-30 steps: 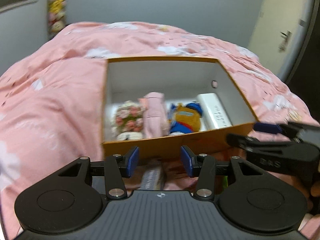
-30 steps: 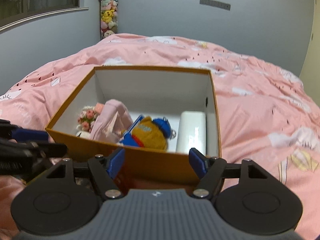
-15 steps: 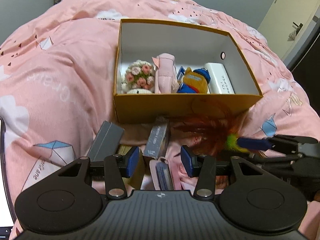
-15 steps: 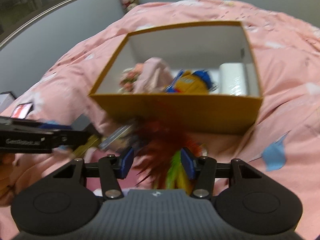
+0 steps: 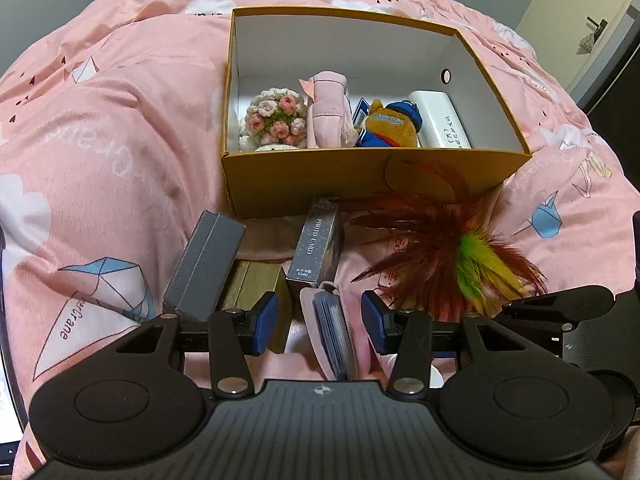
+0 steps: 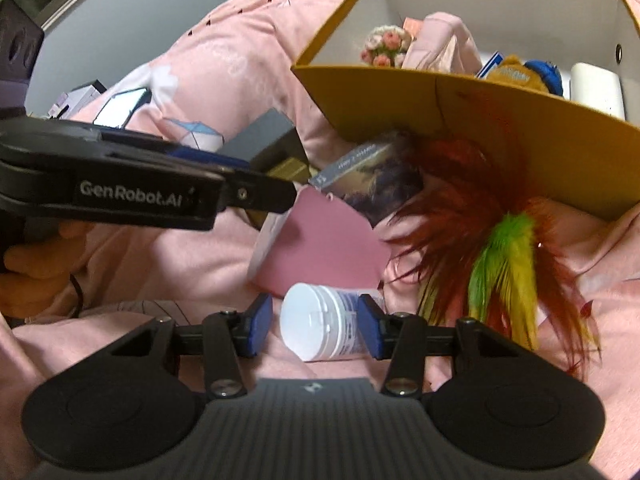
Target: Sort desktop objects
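Straddling white jar (image 6: 320, 326) with right gripper (image 6: 314, 320). Jar on its side on pink bed cover (image 6: 224, 80), lid toward the camera, long axis roughly along the fingers, skewed slightly right. Just been closing in, jar between; right pad about touching the label side, sliver of gap at left pad, so judged not clamped yet. Right hand clearly the nearer one. Probably needs only the last squeeze, then a lift toward orange box (image 6: 460, 116), up and right of the fingers. Risk: round body rolling out on soft bedding.

Left gripper (image 5: 320, 320): fingers apart, grasping nothing, sitting either side of pink card holder (image 5: 332, 340), no contact seen.

View split:
- Right wrist only: the jar itself, plus feather toy (image 6: 500, 248) just right of it, outside the fingers.
- Left wrist only: full box interior, with crochet bouquet (image 5: 276, 116), pink plush (image 5: 330, 116), bear toy (image 5: 390, 126) and white case (image 5: 440, 116) along the near wall, back half free. Also grey box (image 5: 204, 264) and photo card box (image 5: 318, 240) in front of it.
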### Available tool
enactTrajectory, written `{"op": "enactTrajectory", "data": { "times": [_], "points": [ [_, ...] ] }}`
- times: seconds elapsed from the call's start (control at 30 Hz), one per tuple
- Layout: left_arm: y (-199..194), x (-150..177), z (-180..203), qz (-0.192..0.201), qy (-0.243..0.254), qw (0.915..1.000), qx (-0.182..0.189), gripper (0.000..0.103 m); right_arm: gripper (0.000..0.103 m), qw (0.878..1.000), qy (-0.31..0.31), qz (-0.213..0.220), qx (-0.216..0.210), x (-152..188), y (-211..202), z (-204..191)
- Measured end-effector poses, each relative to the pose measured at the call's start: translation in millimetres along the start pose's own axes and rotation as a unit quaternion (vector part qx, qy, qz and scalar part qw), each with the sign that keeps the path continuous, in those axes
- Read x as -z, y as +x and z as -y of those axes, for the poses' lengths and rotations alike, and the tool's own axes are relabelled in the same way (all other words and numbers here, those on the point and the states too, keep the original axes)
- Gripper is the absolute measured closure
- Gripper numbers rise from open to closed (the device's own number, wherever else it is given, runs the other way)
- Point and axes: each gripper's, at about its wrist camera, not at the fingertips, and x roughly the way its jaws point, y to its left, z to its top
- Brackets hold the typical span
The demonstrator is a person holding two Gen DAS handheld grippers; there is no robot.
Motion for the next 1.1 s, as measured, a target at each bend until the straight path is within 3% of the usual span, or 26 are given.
{"op": "enactTrajectory", "data": {
  "times": [0.2, 0.27, 0.37, 0.83, 1.1],
  "points": [
    [0, 0, 3, -0.001, 0.006, 1.0, 0.004, 0.049, 0.057, 0.999, 0.017, 0.014, 0.031, 0, -9, 9],
    [1, 1, 4, -0.002, 0.01, 0.9999, 0.006, 0.049, 0.067, 0.997, 0.026, 0.025, 0.064, 0, -13, 13],
    [3, 2, 5, -0.008, 0.014, 0.9998, 0.009, 0.05, 0.068, 0.994, 0.049, 0.023, 0.1, 1, -14, 26],
    [31, 10, 5, -0.068, 0.01, 0.9975, 0.017, 0.049, 0.064, 0.996, 0.07, -0.042, 0.039, 8, 19, 38],
    [41, 12, 12, -0.082, 0.029, 0.9962, 0.01, 0.05, 0.064, 0.995, 0.082, -0.052, 0.023, 9, 37, 44]
  ]
}}
